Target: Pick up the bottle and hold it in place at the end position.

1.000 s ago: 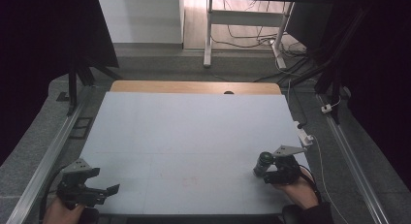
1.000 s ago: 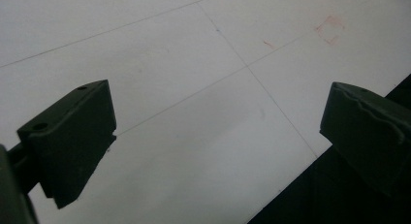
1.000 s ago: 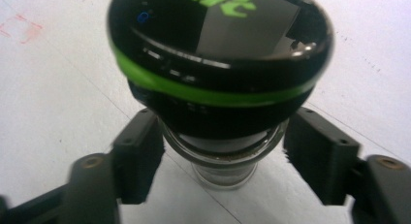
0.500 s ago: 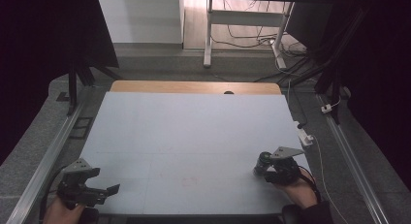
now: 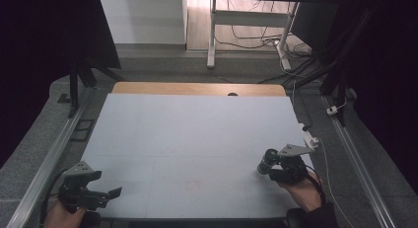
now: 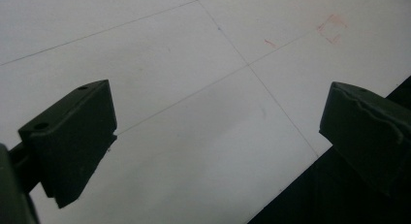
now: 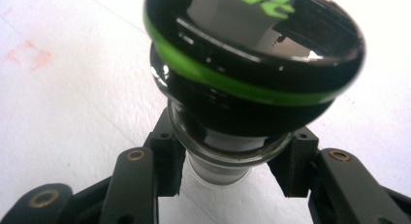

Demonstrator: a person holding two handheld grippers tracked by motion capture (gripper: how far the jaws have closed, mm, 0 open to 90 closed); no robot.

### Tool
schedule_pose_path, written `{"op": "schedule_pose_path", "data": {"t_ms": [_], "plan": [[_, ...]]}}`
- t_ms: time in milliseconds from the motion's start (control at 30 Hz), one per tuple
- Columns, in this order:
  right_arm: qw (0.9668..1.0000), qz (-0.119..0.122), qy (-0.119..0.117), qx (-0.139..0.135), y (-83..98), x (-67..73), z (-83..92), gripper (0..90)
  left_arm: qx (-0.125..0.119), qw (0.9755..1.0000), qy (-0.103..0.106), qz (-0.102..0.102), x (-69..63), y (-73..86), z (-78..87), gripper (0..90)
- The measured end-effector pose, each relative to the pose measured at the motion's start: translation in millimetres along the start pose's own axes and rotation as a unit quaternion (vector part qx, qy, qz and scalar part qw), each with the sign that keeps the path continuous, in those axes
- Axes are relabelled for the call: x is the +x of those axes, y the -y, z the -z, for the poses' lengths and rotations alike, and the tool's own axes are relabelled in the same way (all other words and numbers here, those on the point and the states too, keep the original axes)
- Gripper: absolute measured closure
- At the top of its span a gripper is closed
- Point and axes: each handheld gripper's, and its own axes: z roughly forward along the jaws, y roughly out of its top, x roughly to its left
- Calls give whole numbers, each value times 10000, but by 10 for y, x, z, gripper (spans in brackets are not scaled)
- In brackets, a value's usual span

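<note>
The right gripper (image 5: 274,170) has just squeezed its jaws shut on a small clear glass bottle with a black cap and a green ring (image 7: 252,73), near the right front corner of the pale grey table (image 5: 197,139). The pads hold the glass part under the cap. A slow, straight lift should keep the bottle from slipping. The left gripper (image 5: 101,195) waits with jaws wide apart at the left front corner, holding nothing.

Glossy black-capped glass jar (image 7: 252,64) (green-banded) over a matt white table (image 5: 197,139).
</note>
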Motion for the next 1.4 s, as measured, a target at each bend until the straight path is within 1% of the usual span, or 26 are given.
{"op": "schedule_pose_path", "data": {"t_ms": [167,267,400,567,633,667,700,733,900,967,1033,1067,1133,1267,1300,1400], "plan": [[10000,-76,-43,-36,-71,9,-13,523,2,10000,-1,-2,0,0,-1,9],[9998,-170,-133,-24,-141,24,-42,523,3,10000,4,-5,1,1,2,9],[9995,-231,-219,8,-182,31,-59,523,3,10000,10,-7,0,0,-1,9],[9997,-173,-172,19,-257,53,-92,523,6,10000,4,-5,-1,0,-2,9],[9996,-206,-169,28,-293,60,-105,523,7,10000,4,-6,-1,0,-3,9],[9996,-191,-192,13,-309,60,-113,523,4,10000,10,-6,0,0,-2,9],[9994,-213,-271,22,-346,66,-134,523,6,10000,13,-7,1,0,0,9],[9994,-213,-271,22,-346,66,-134,523,2,10000,19,-6,3,0,2,9],[9994,-34,-334,32,-457,119,-231,523,5,10000,12,-19,-2,0,-2,9],[9994,-29,-332,33,-480,131,-247,523,6,10000,9,-20,-3,0,-3,9],[9996,52,-282,32,-552,166,-303,523,5,10000,10,-17,-1,0,-2,9],[9996,52,-282,32,-552,166,-303,523,5,10000,10,-17,-2,0,-2,9],[9996,82,-270,16,-608,181,-350,523,6,10000,4,-20,-3,0,-3,9],[9996,124,-267,4,-714,206,-462,523,8,10000,9,-9,2,0,1,9],[9995,115,-286,-11,-755,220,-514,524,11,10000,11,-6,4,0,0,9],[9995,111,-285,-21,-792,231,-559,523,12,10000,11,-8,3,0,0,9]]}}
